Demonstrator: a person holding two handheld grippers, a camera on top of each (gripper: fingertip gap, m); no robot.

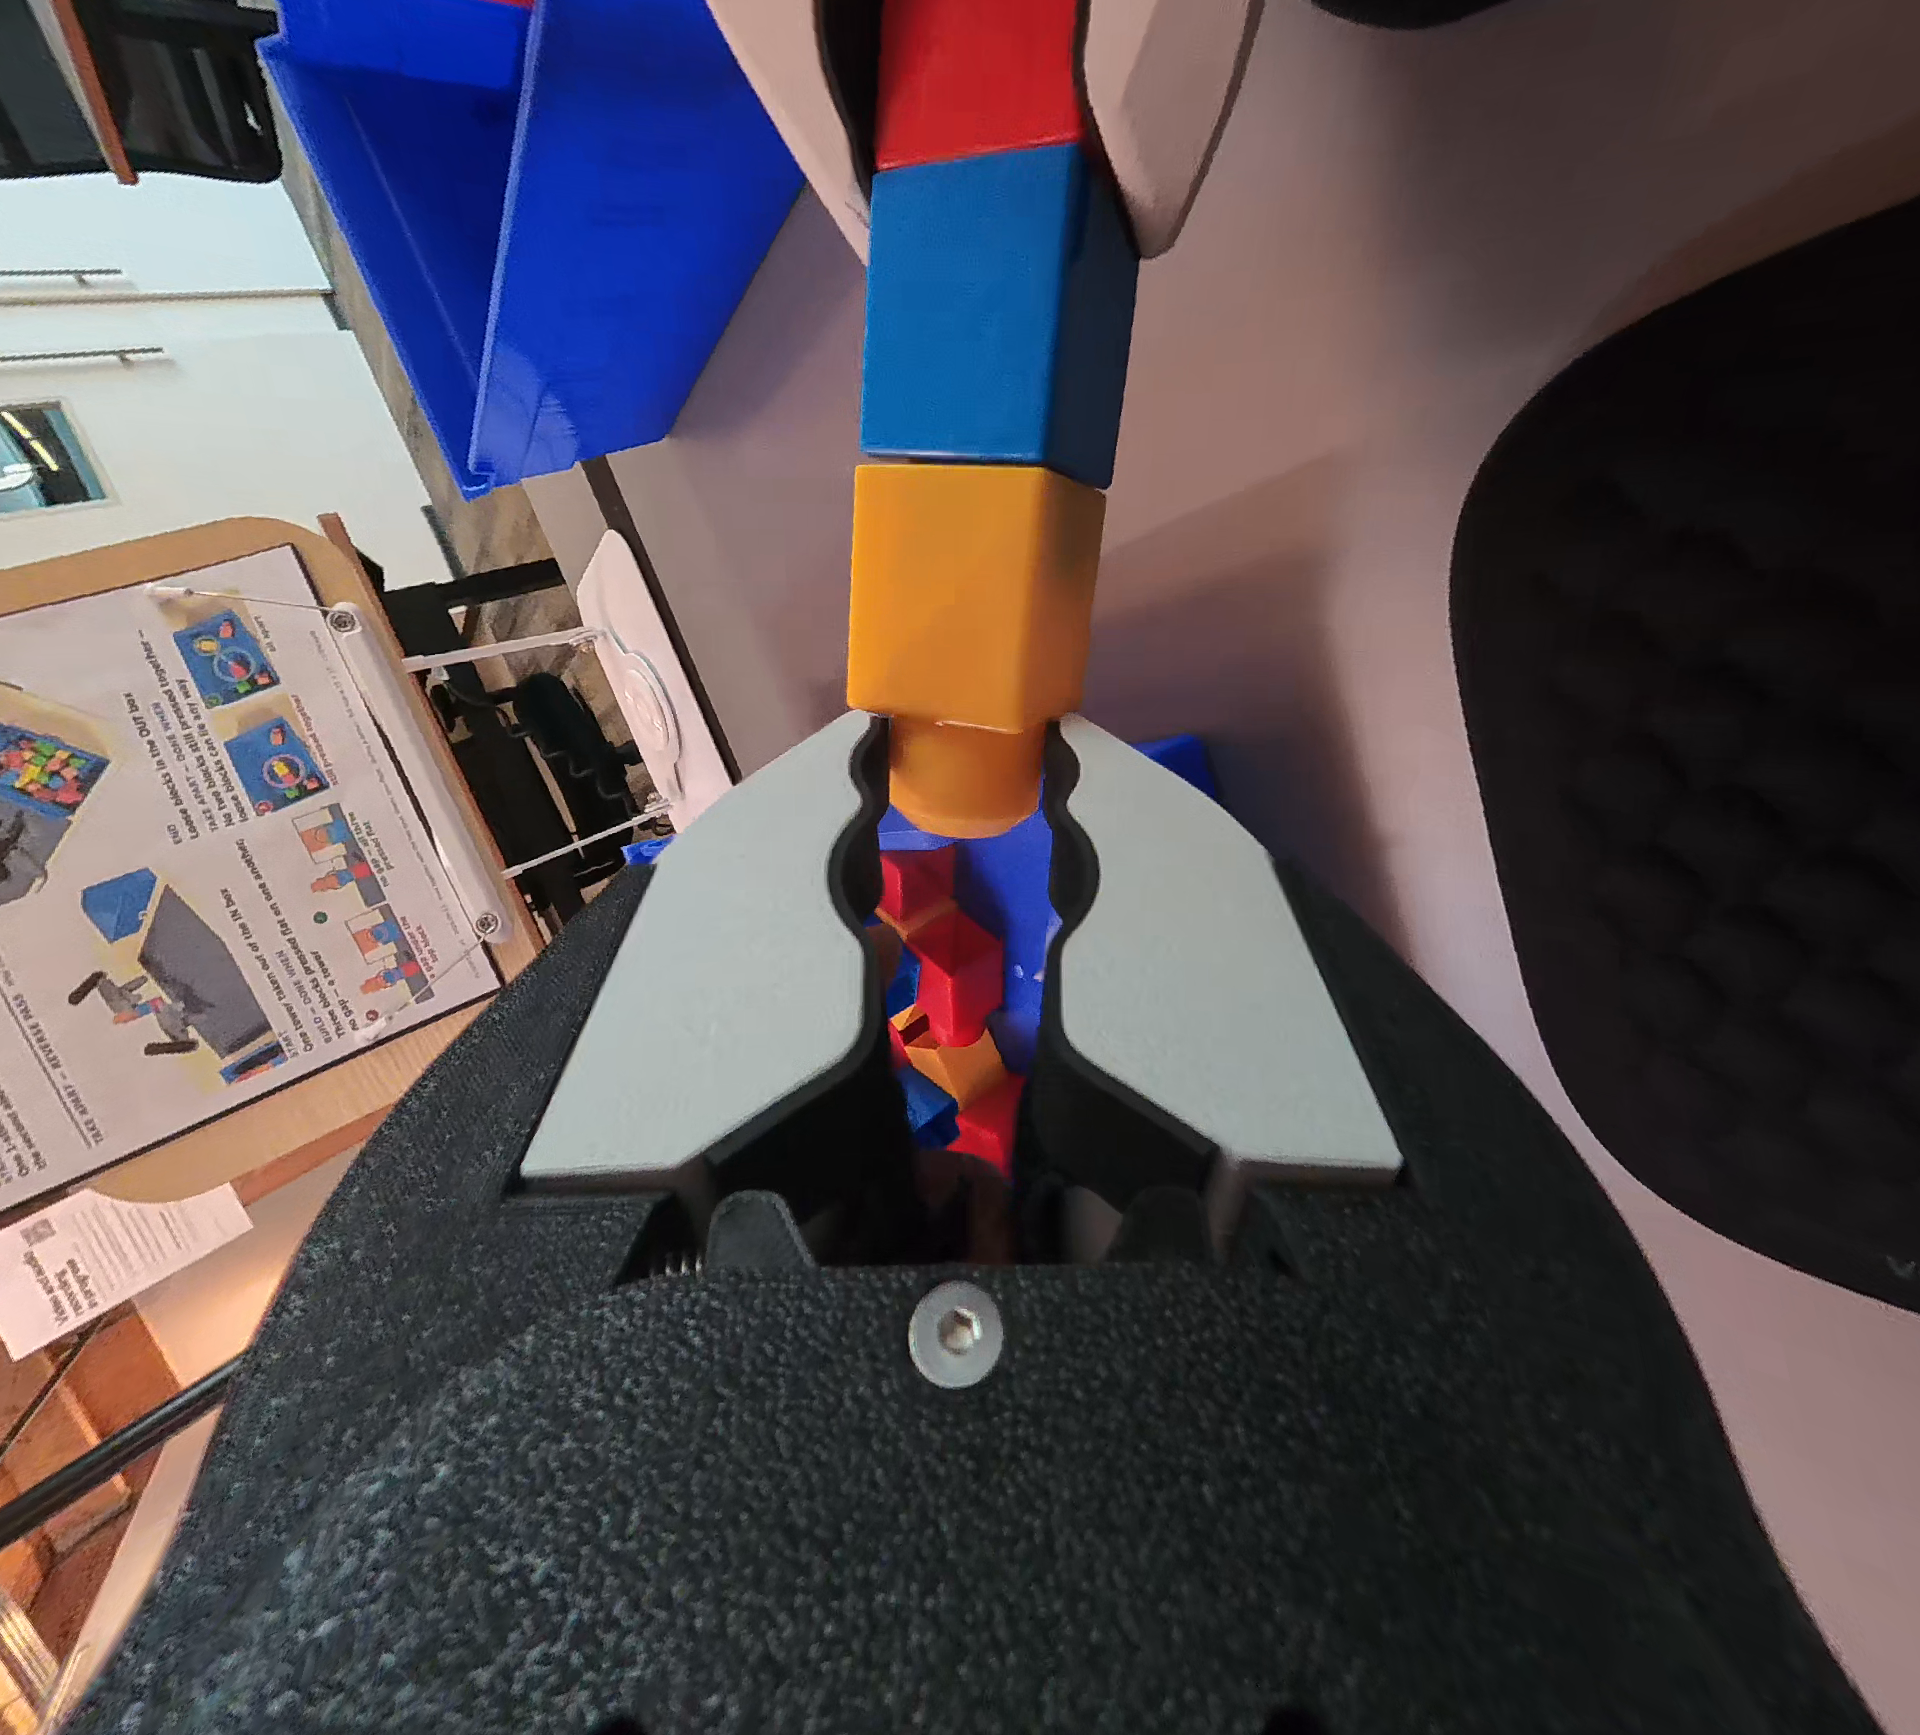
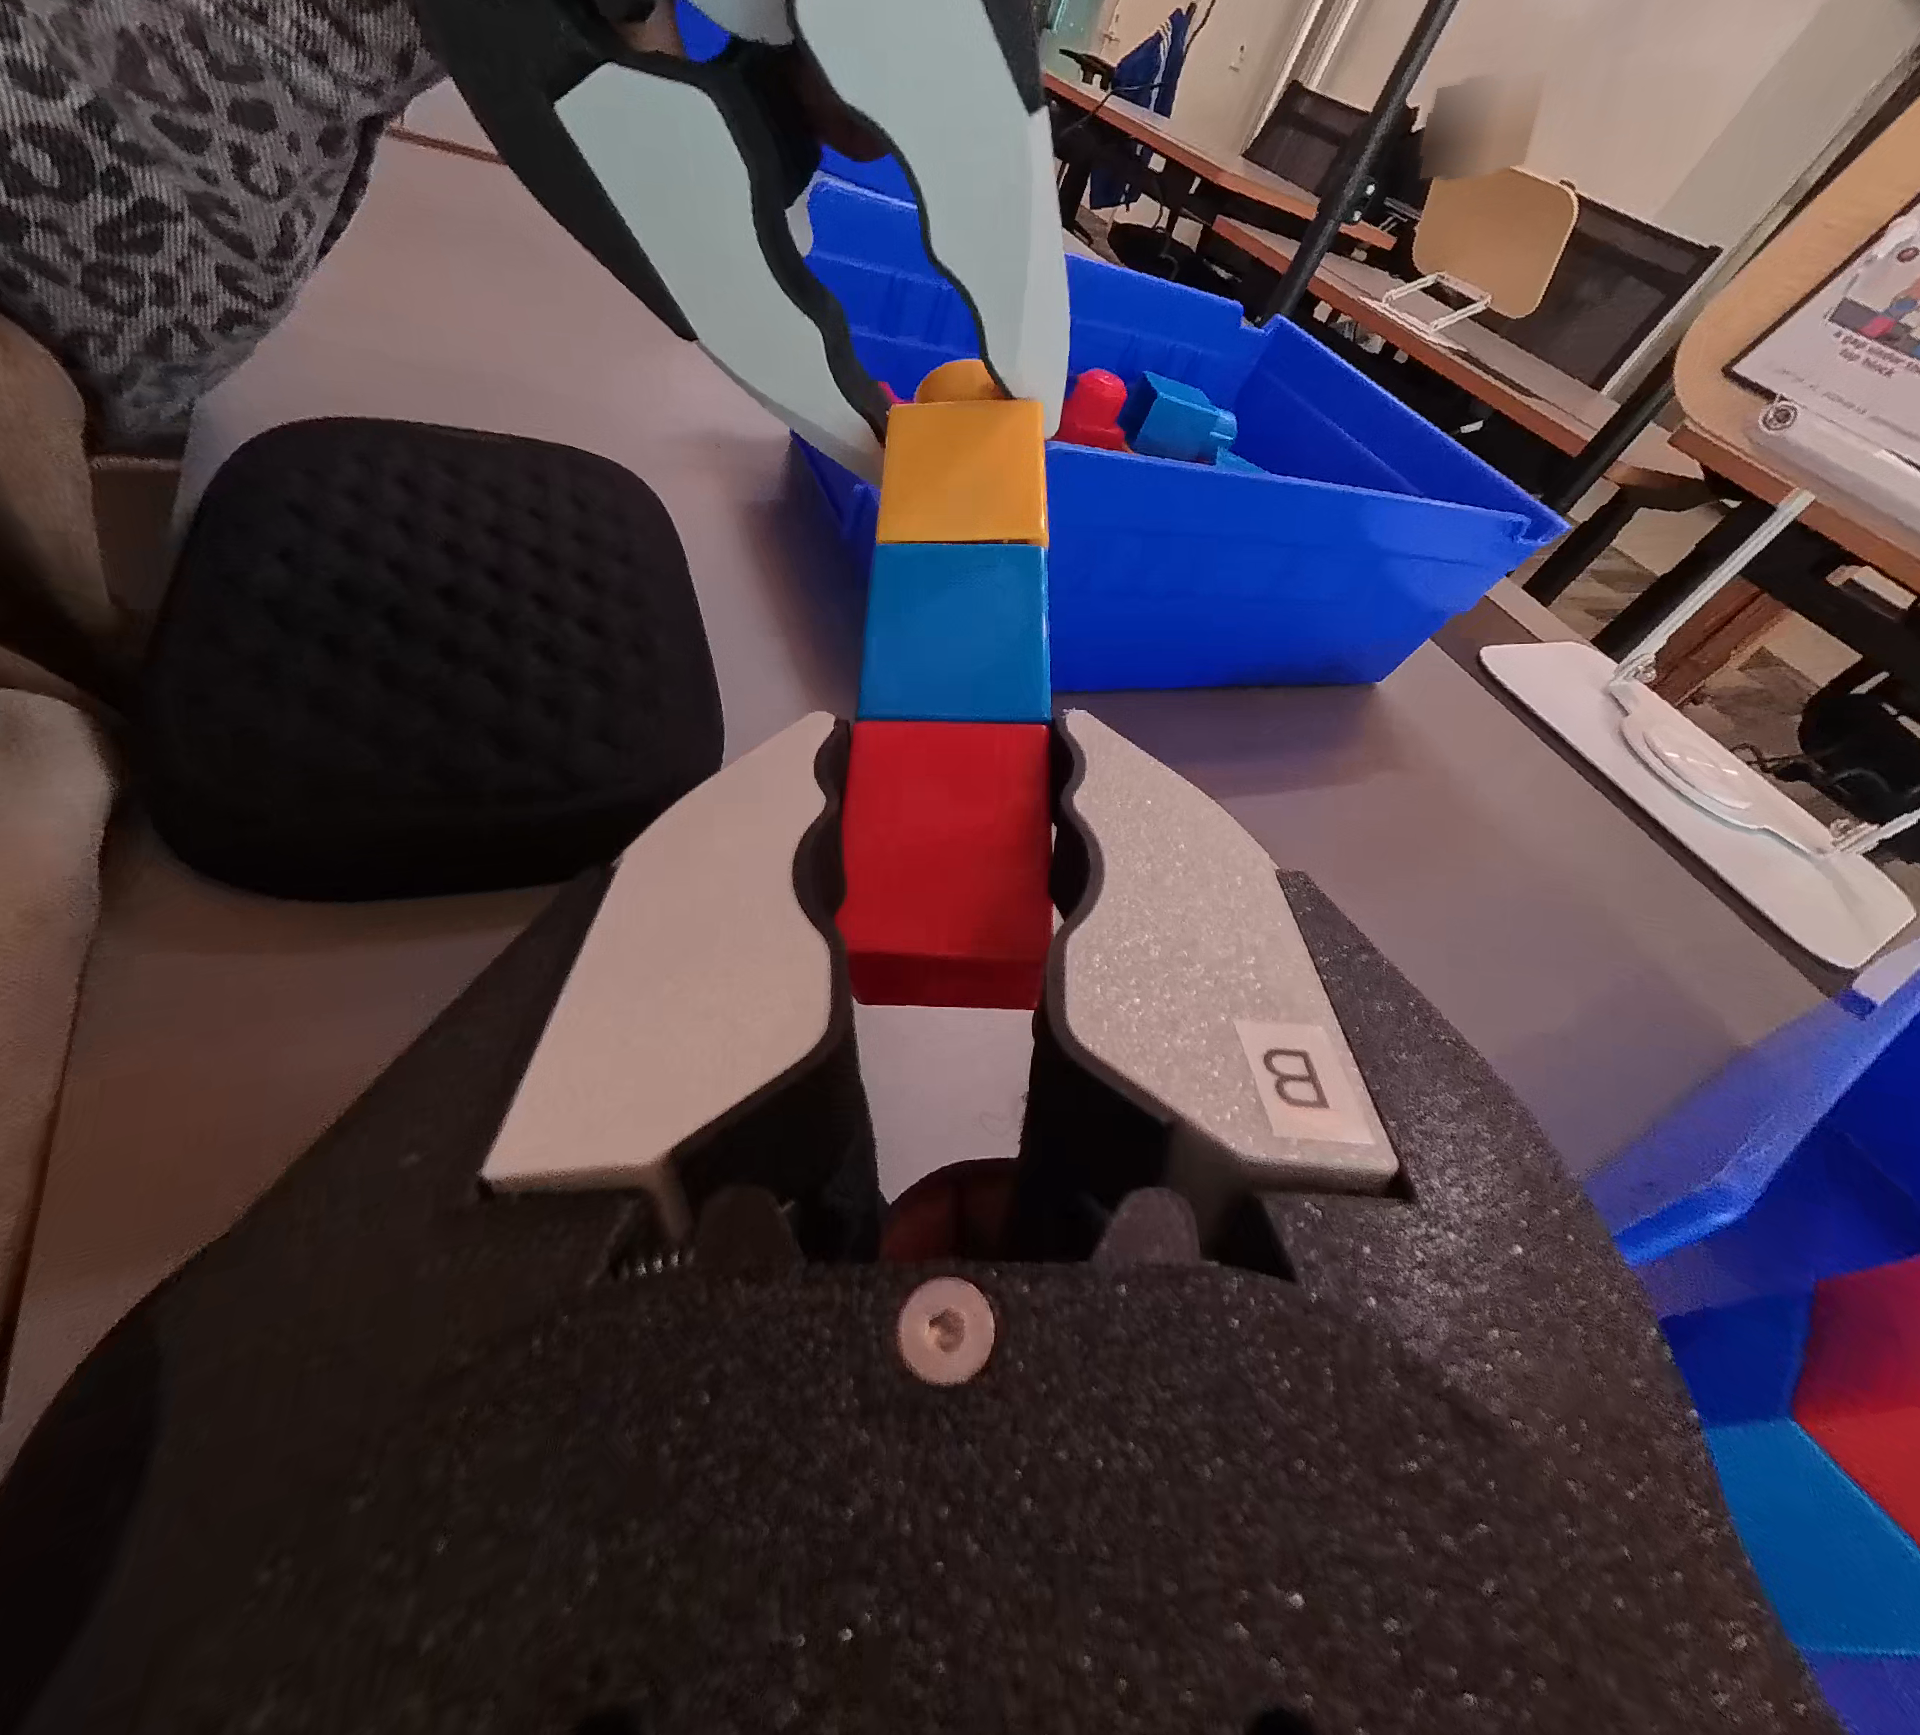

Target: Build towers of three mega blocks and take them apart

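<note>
A tower of three mega blocks is held in the air between both grippers. My left gripper [image 1: 961, 750] is shut on the round stud of the orange block [image 1: 971, 594]. The blue block [image 1: 992, 314] is in the middle and the red block [image 1: 977, 23] at the far end, between the right gripper's fingers [image 1: 1164, 75]. In the right wrist view my right gripper [image 2: 948, 750] is shut on the red block [image 2: 945, 854]. Beyond it are the blue block [image 2: 956, 631] and the orange block [image 2: 961, 475]. The left gripper [image 2: 961, 407] comes down from above and pinches the orange stud.
A blue bin [image 2: 1247, 563] with loose blocks stands on the grey table [image 2: 1403, 833] behind the tower. Another blue bin [image 2: 1818, 1270] is at the lower right. A black cushion [image 2: 416, 646] lies left. A white stand base [image 2: 1714, 802] and an instruction sheet [image 1: 208, 802] are nearby. One gripper's finger ends stand about 7 cm off the other's.
</note>
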